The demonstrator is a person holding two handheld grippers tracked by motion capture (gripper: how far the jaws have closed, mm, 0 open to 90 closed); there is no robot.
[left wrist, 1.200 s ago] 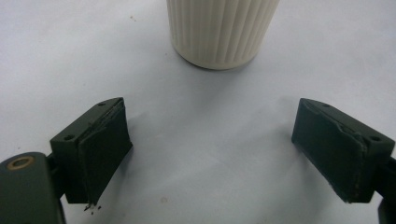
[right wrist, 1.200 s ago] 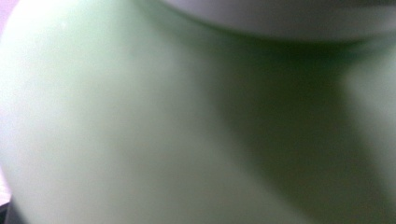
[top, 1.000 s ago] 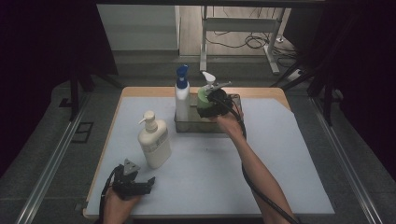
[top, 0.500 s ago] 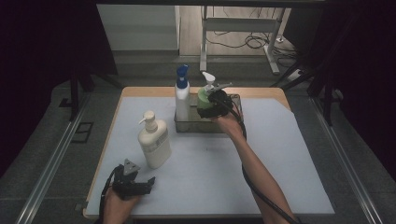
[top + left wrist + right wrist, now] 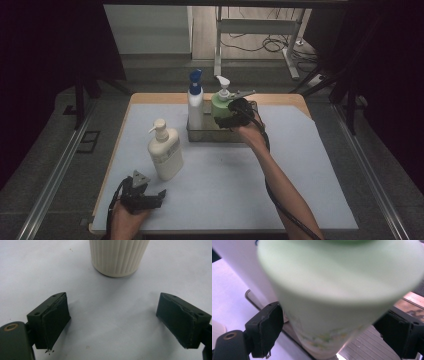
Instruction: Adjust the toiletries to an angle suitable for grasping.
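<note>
The left gripper (image 5: 150,196) rests low on the bench (image 5: 300,165), jaws wide apart with nothing between them; straight ahead of them stands the cream pump bottle (image 5: 118,256). Farther off, the right gripper (image 5: 234,113) has its jaws spread to either side of the green pump bottle (image 5: 337,290), which stands in the metal tray (image 5: 200,135) beside a blue-capped white bottle (image 5: 195,102).

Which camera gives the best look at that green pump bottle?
The high view: the green pump bottle shows whole, pump and all, standing in the tray. The right gripper view shows its blurred body close up between the tongs.
</note>
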